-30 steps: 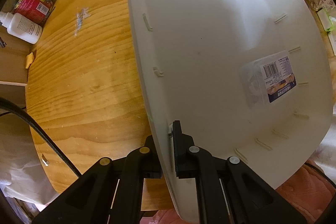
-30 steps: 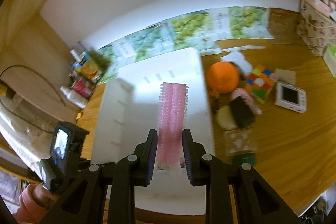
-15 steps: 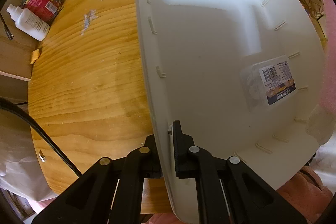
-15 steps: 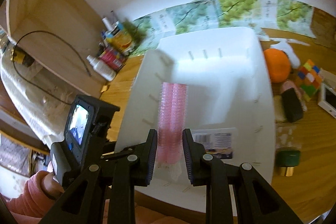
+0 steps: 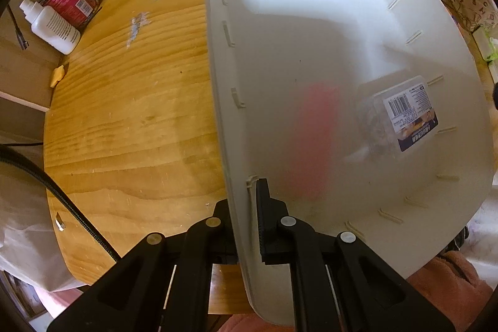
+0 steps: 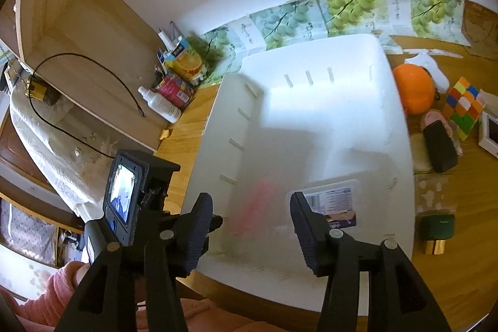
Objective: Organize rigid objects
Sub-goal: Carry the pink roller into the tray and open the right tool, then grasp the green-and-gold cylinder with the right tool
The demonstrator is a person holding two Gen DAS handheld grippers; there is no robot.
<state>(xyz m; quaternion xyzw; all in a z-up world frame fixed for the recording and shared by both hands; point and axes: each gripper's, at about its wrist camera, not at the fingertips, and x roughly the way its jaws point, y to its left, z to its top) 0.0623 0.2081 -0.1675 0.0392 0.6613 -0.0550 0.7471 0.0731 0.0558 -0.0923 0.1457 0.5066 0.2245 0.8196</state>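
A big white plastic bin stands on the wooden table. My left gripper points straight down and is shut on the bin's left wall, one finger inside and one outside. In the right wrist view my right gripper hovers over the bin with its jaws opening. A pink ribbed stack shows as a blur between and below them, free of the pads, and as a pink blur on the bin floor. A clear box with a barcode label lies in the bin.
Right of the bin lie an orange ball, a colour cube, a black brush and a green box. At the back left stand a white bottle and a juice carton. A black cable hangs by the table edge.
My right jaws have gone from shut on the pink stack to wide apart, and the stack has dropped into the bin as a blur. The left grip on the wall is unchanged.
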